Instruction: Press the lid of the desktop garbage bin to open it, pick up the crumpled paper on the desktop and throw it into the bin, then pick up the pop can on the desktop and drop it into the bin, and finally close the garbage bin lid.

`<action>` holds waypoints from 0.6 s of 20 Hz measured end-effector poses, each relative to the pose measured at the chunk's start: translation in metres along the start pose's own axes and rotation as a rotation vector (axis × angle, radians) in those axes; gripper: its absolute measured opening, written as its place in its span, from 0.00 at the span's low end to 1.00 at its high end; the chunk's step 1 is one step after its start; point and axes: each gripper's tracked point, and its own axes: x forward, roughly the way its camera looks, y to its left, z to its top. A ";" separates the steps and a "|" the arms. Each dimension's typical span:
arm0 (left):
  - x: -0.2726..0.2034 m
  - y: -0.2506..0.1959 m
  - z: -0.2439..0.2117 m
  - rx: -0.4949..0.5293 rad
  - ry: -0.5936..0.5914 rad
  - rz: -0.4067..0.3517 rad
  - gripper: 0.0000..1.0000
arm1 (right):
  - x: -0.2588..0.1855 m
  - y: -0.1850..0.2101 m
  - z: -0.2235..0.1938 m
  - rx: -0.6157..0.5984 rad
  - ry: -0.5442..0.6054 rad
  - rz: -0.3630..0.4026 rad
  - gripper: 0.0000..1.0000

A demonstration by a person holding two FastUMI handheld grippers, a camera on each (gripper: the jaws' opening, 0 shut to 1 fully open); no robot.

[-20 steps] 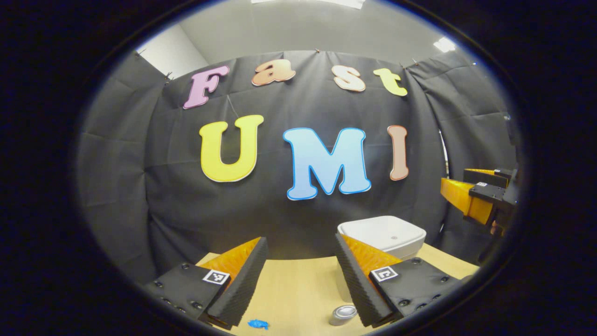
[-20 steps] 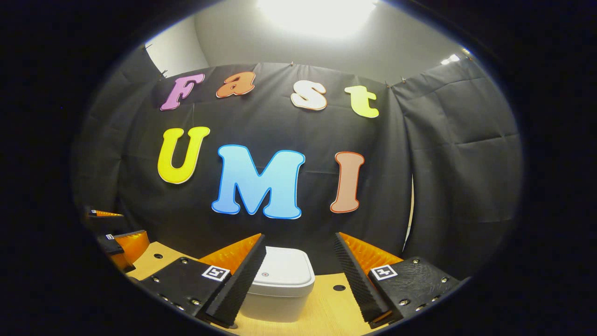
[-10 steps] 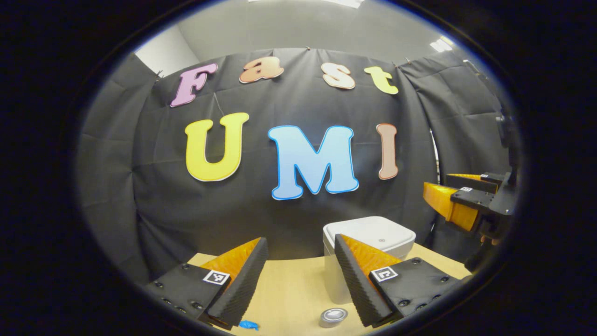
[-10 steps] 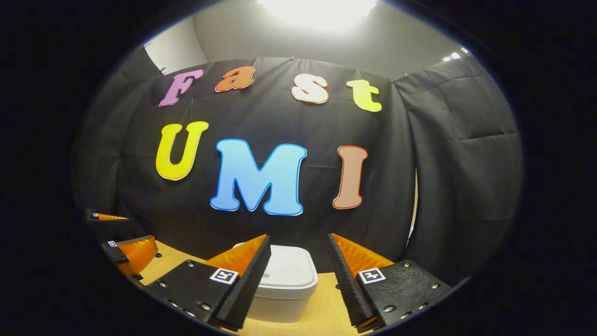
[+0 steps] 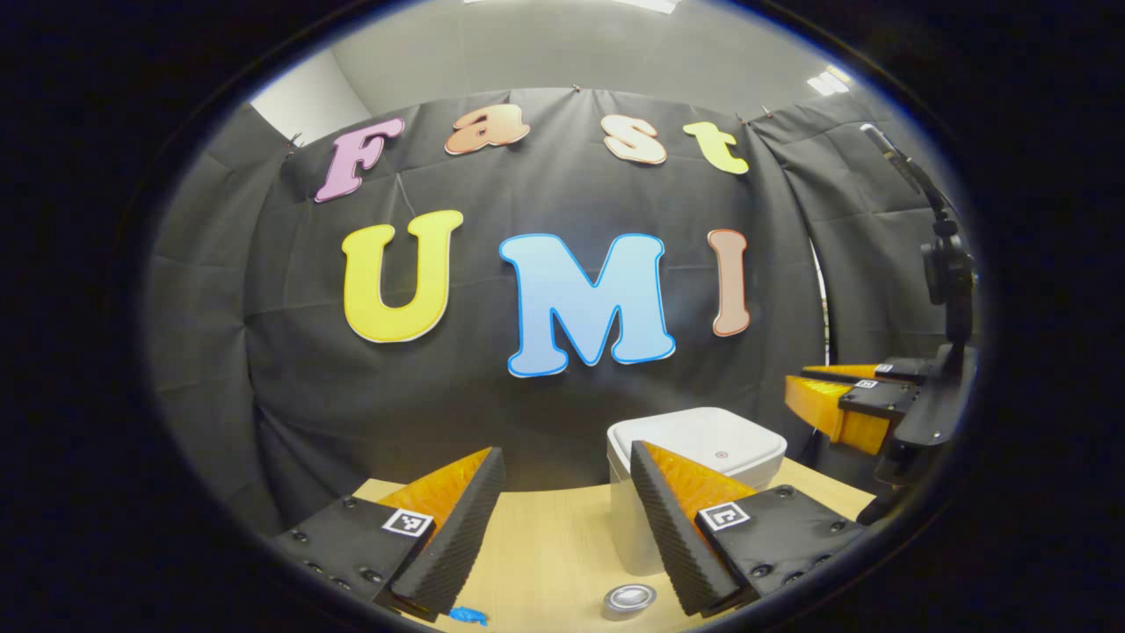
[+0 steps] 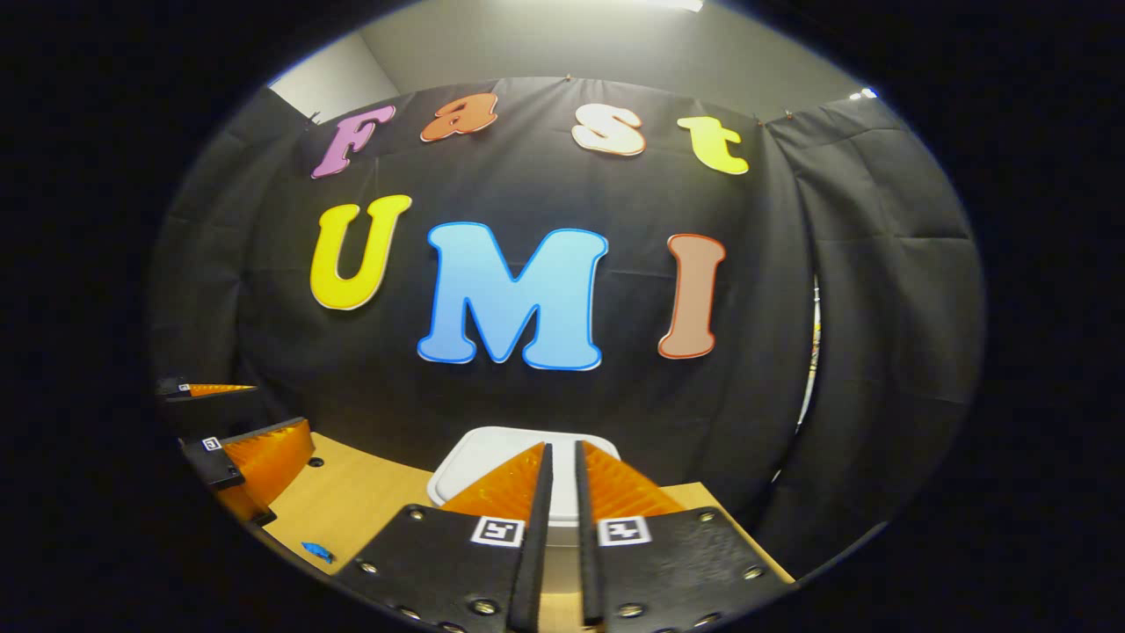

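Left gripper view
Bin (image 5: 703,440): white desktop garbage bin standing at the far edge of the wooden desktop (image 5: 545,545), lid flat and down, so not yet opened.
Pop can (image 5: 629,600): upright on the desktop in front of the bin, nearer the camera, silver top showing; untouched.
Crumpled paper (image 5: 468,616): small blue scrap lying on the desktop, left of the can and farther from the bin; untouched.
Left gripper (image 5: 567,510): fingers spread wide, nothing between them, hovering above the desktop short of the bin.
Right gripper (image 5: 844,409): seen right of the bin and above lid height; finger gap hard to judge from this angle.

Right gripper view
Bin (image 6: 479,453): directly ahead, lid closed, partly hidden behind the fingers.
Right gripper (image 6: 559,492): fingers drawn almost together with a thin slit left, gripping nothing, aimed at the lid; likely posed for the press.
Left gripper (image 6: 237,422): left of the bin, above the desktop.
Crumpled paper (image 6: 317,552): on the desktop, left of the bin, nearer the camera.

Progress
Done: nothing, judging by the closed lid.
Left: press lid, bin paper, bin can, close lid.
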 end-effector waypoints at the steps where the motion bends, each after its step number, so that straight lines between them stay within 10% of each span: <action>1: -0.001 0.001 0.000 0.000 -0.002 0.001 0.96 | 0.001 0.001 0.000 0.003 0.005 0.002 0.13; 12: 0.001 0.007 -0.001 -0.001 0.001 0.012 0.96 | 0.001 0.009 -0.009 -0.016 0.031 0.010 0.13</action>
